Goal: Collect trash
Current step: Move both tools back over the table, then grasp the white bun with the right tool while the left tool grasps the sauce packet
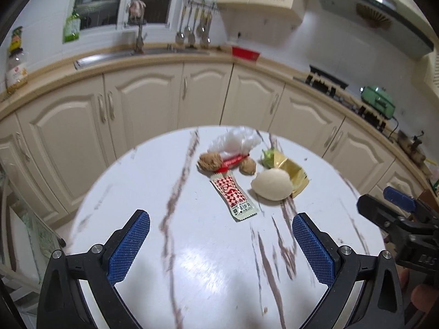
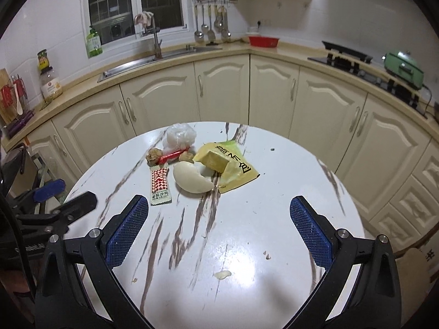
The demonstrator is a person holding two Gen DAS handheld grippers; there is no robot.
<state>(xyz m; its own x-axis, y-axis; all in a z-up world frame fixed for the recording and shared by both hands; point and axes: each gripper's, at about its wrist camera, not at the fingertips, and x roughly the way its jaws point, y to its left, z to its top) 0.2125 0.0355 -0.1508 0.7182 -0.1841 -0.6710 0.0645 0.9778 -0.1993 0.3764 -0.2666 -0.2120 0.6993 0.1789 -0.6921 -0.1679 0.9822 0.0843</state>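
Note:
A heap of trash lies on the far half of the round white marble table [image 1: 214,260] [image 2: 274,219]. It holds a red-and-white ketchup sachet [image 1: 233,195] [image 2: 160,186], a pale half-bun [image 1: 271,184] [image 2: 192,180], a yellow wrapper [image 1: 292,174] [image 2: 230,167], a crumpled clear plastic bag [image 1: 236,141] [image 2: 179,135], a small red wrapper [image 1: 233,161] [image 2: 171,155] and two brown food lumps [image 1: 210,161] [image 2: 153,155]. My left gripper [image 1: 221,220] hangs open above the near side of the table. My right gripper [image 2: 219,207] is open too, short of the heap.
Cream cabinets [image 2: 225,87] and a counter with a sink [image 2: 153,59] curve behind the table. A red basin [image 2: 263,41] and a green appliance [image 2: 403,68] sit on the counter. Small crumbs [image 2: 222,274] dot the near tabletop. The right gripper [image 1: 397,213] shows at the left view's right edge.

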